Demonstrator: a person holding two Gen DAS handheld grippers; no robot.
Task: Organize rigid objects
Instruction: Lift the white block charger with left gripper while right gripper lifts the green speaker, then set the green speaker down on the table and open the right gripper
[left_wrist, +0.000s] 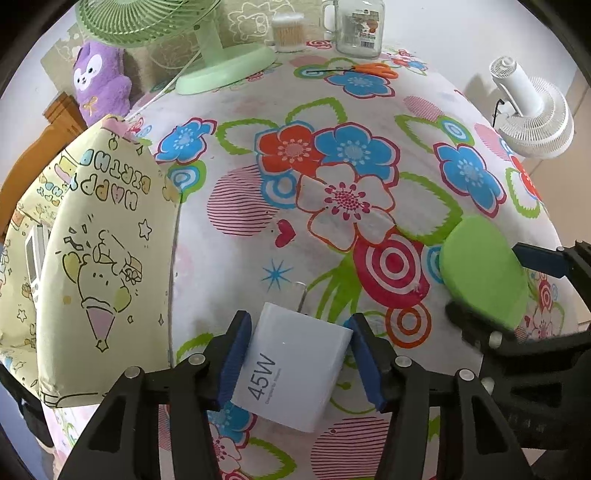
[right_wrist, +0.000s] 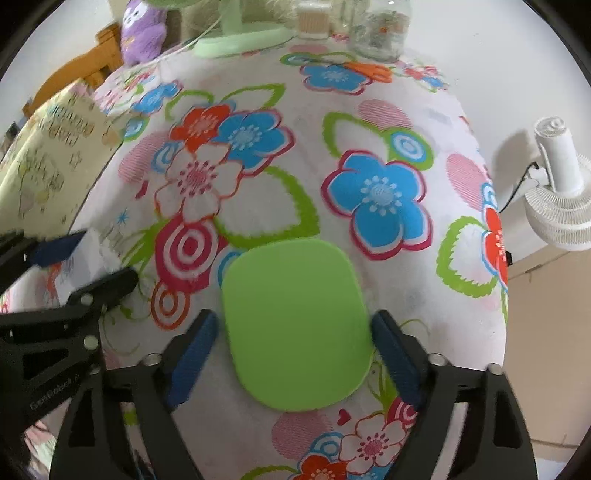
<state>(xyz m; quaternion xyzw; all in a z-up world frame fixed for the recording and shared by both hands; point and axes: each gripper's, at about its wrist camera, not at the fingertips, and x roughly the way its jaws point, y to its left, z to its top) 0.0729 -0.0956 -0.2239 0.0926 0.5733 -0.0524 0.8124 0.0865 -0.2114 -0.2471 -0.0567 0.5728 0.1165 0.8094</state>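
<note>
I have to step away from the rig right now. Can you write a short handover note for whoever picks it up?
Left hand-held gripper: shut on the white 45W charger, over the floral tablecloth.
Right hand-held gripper: open, pads astride the green lid but not pressing on it.
Gift box stands at the left.
Done: charger gripped.
Left: both items not yet put away; the pictures do not show where they go.

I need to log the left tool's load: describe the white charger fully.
The white charger is a glossy plastic block with rounded edges and "45W" printed in grey on its top face. Metal prongs stick out of its far end. It sits over the flowered tablecloth, with the left tool closed on its two sides.
</note>
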